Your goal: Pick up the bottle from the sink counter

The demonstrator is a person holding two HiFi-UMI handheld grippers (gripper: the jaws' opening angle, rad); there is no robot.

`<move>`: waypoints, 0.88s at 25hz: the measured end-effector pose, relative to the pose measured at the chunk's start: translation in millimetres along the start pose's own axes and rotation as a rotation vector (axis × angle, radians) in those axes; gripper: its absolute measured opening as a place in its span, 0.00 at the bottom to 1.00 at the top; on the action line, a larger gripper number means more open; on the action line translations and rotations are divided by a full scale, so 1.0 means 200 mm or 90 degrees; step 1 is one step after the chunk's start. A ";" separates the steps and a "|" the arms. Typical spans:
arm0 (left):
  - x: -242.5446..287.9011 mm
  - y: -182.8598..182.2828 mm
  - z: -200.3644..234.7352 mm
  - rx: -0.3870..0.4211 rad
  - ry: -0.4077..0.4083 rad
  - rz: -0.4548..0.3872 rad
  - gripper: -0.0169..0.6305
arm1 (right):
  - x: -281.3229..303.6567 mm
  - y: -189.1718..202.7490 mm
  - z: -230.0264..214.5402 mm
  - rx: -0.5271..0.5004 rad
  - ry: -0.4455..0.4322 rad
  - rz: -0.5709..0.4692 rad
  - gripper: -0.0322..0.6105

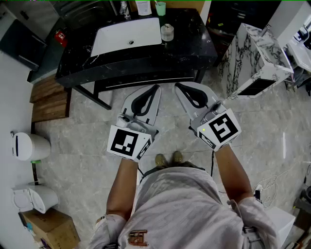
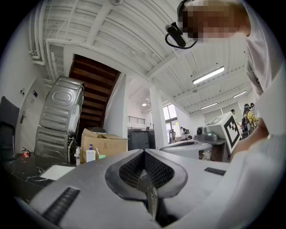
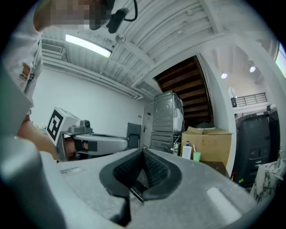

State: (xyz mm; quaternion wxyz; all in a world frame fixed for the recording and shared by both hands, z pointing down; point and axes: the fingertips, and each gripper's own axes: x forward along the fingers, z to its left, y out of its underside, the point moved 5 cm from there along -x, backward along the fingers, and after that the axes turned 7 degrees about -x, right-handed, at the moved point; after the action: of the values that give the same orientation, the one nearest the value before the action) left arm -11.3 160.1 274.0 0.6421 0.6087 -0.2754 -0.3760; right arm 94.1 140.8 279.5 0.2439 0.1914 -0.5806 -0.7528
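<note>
The bottle (image 1: 143, 7), white with a pump top, stands at the back of the black sink counter (image 1: 194, 46) behind the white basin (image 1: 127, 35). It shows small and far off as the bottle (image 2: 90, 153) in the left gripper view and the bottle (image 3: 187, 150) in the right gripper view. My left gripper (image 1: 156, 88) and right gripper (image 1: 178, 86) are held side by side over the floor, short of the counter's front edge. Both point toward the counter, shut, with nothing between their jaws. The left gripper (image 2: 144, 152) and right gripper (image 3: 144, 150) show their jaws meeting at the tip.
A green cup (image 1: 160, 8) stands right of the bottle, and a clear jar (image 1: 167, 32) sits beside the basin. A faucet (image 1: 125, 9) rises behind the basin. A marble-patterned block (image 1: 257, 58) stands to the right, with wooden steps (image 1: 48, 97) to the left.
</note>
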 end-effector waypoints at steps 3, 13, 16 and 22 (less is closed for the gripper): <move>0.01 0.01 -0.01 0.001 -0.004 0.000 0.03 | -0.01 0.01 -0.01 0.007 -0.004 -0.007 0.05; 0.09 0.02 -0.02 0.007 -0.026 0.001 0.03 | -0.03 0.05 -0.09 0.015 -0.021 -0.018 0.05; 0.13 0.02 -0.04 0.012 -0.038 0.001 0.03 | -0.05 0.06 -0.14 0.012 -0.033 -0.020 0.05; 0.20 0.04 -0.05 0.016 -0.059 -0.001 0.03 | -0.06 0.11 -0.24 0.012 -0.042 -0.020 0.05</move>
State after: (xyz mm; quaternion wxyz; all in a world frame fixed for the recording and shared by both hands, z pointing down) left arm 19.8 133.1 276.0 0.6205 0.5992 -0.3089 -0.4006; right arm 134.0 106.4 288.3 0.2110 0.1777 -0.5922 -0.7571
